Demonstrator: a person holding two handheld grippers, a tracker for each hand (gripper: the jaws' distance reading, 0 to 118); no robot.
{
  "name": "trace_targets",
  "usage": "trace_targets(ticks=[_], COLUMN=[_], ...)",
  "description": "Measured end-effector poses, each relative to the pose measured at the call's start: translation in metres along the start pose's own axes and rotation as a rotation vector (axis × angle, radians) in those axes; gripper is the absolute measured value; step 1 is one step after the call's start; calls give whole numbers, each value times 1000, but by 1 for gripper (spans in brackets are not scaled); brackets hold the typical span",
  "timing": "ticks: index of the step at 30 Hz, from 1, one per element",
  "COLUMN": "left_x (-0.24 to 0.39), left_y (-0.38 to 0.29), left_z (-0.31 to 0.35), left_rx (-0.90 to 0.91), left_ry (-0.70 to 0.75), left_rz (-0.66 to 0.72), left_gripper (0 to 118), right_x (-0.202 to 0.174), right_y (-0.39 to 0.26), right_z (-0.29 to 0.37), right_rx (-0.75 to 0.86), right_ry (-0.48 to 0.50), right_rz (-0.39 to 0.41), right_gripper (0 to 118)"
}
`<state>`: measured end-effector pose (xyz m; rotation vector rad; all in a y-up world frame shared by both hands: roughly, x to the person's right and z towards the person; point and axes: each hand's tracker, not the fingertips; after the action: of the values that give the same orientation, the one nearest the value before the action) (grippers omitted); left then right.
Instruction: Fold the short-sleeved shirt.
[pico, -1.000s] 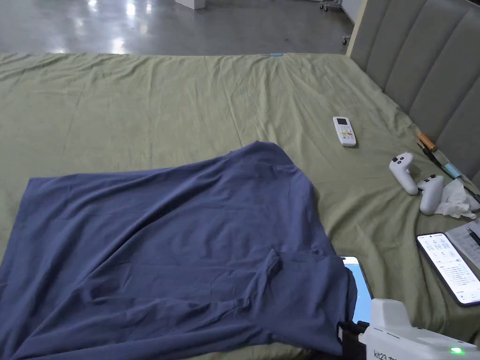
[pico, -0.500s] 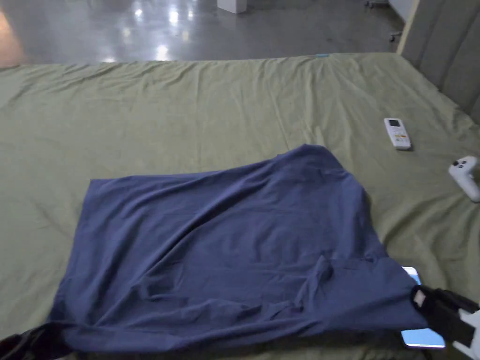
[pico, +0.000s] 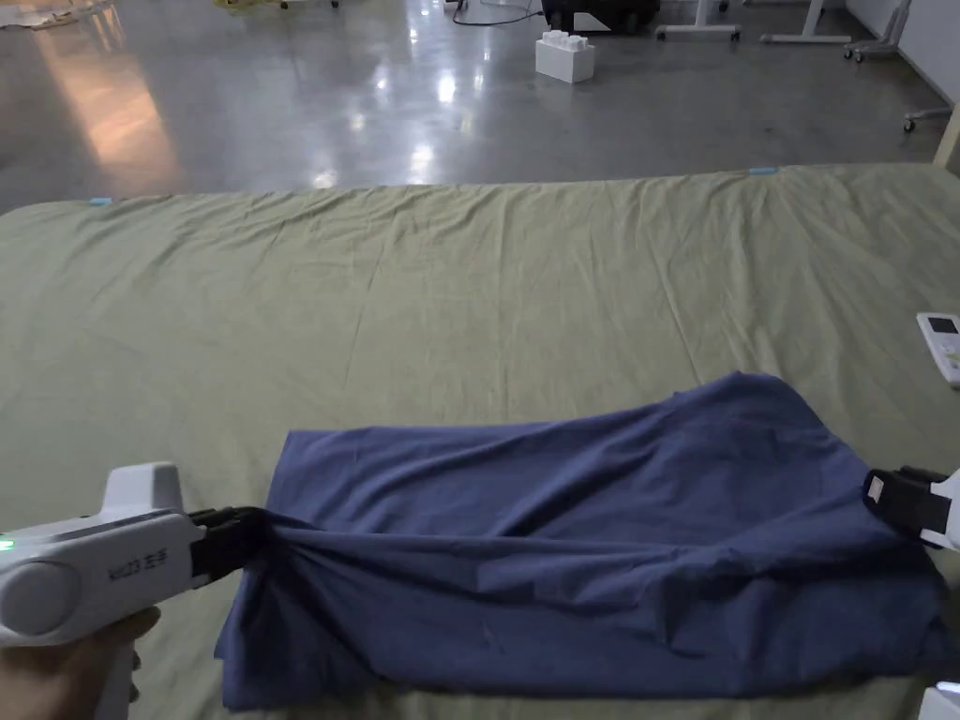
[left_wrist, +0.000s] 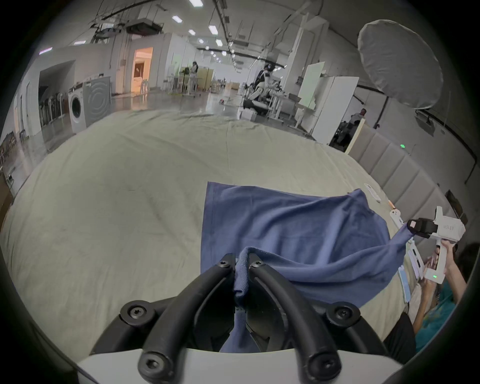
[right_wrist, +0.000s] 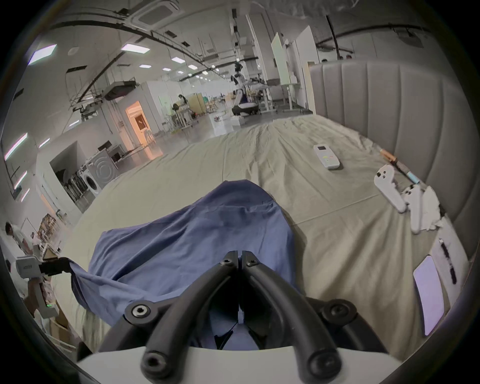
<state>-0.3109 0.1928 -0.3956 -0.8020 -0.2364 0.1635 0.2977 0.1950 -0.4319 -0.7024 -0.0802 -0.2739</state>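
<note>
The blue shirt (pico: 600, 534) was spread wide and flat on the bed (pico: 450, 281) a moment ago. Now its near edge has been lifted and carried away from the person, over the rest of the cloth. A long, thin shape is seen where a wide one was before. It looks like a first fold is being made, but it is not laid down yet, as the cloth is held up at both ends.

The left gripper (pico: 230, 548) is clamped on one end of the lifted edge. In the left gripper view, a bunch of blue cloth is squeezed between the two jaws, and the rest of the shirt is spread out ahead of them and to their right.

The right gripper (pico: 895, 502) is at the other end. In the right gripper view, its jaws are pressed together with no gap at the tips, and blue cloth is seen right under and behind them. The cloth seems to be pinched there, since it is pulled tight toward this gripper in the left gripper view. Most of the shirt lies ahead of these jaws and to their left.

A white remote (pico: 942, 345) is lying on the bed beyond the right gripper, well clear of the shirt.
</note>
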Motion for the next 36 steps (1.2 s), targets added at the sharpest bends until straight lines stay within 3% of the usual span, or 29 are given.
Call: trace_targets(ticks=[1, 3, 5, 7, 8, 9, 10, 11, 12, 13, 16, 17, 21, 25, 31, 32, 34, 35, 36], left_x=[-13, -14, -15, -22, -26, -27, -32, -37, -48, -16, -6, 2, 41, 88, 119, 122, 131, 133, 135], left_y=[44, 41, 69, 70, 70, 65, 64, 65, 70, 61, 62, 63, 53, 28, -18, -24, -37, -42, -48], left_z=[-57, -57, -121, -143, -144, -144, -142, -142, -130, -111, -56, -39, 68, 142, 194, 199, 209, 213, 217], left_rx=[-17, -41, -45, -43, -32, -33, -35, -34, -29, 25, 149, 218, 478, 662, 754, 769, 767, 770, 774], left_ry=[30, 59, 66, 78, 80, 88, 88, 90, 84, 87, 69, 55, 19, 59, 96, 102, 109, 108, 110], left_rz=[-34, -48, -22, 10, 15, 11, 21, 26, 27, -3, -37, -45, -120, -278, -308, -312, -319, -329, -341], left_gripper=[7, 7, 7, 8, 16, 32, 54, 78, 84, 85, 85, 85, 85, 85, 83, 81, 71, 56, 40], right_x=[9, 11, 16, 17, 17, 16, 15, 14, 14, 14, 5, 7, -20, -42, -73, -73, -79, -79, -80], right_y=[-3, 1, -5, -8, -11, -13, -15, -16, -15, -15, -8, -12, -24, -52, -96, -102, -108, -111, -112], right_z=[-11, -34, -47, -61, -63, -64, -67, -69, -64, -50, -7, 8, 95, 160, 231, 234, 252, 254, 259], right_rx=[1, -19, -42, -75, -85, -97, -111, -119, -117, -65, 81, 134, 320, 454, 577, 563, 641, 592, 597], right_ry=[18, -8, -37, -41, -43, -45, -61, -67, -75, -68, -44, -3, 34, 72, 50, 44, 39, 50, 51], right_rz=[-51, -54, -2, 17, 33, 45, 53, 59, 70, 70, 86, 95, 148, 171, 197, 177, 238, 195, 195], right_gripper=[2, 2, 2, 2, 2, 5, 17, 43, 54, 55, 56, 64, 73, 73, 72, 66, 39, 14, 7])
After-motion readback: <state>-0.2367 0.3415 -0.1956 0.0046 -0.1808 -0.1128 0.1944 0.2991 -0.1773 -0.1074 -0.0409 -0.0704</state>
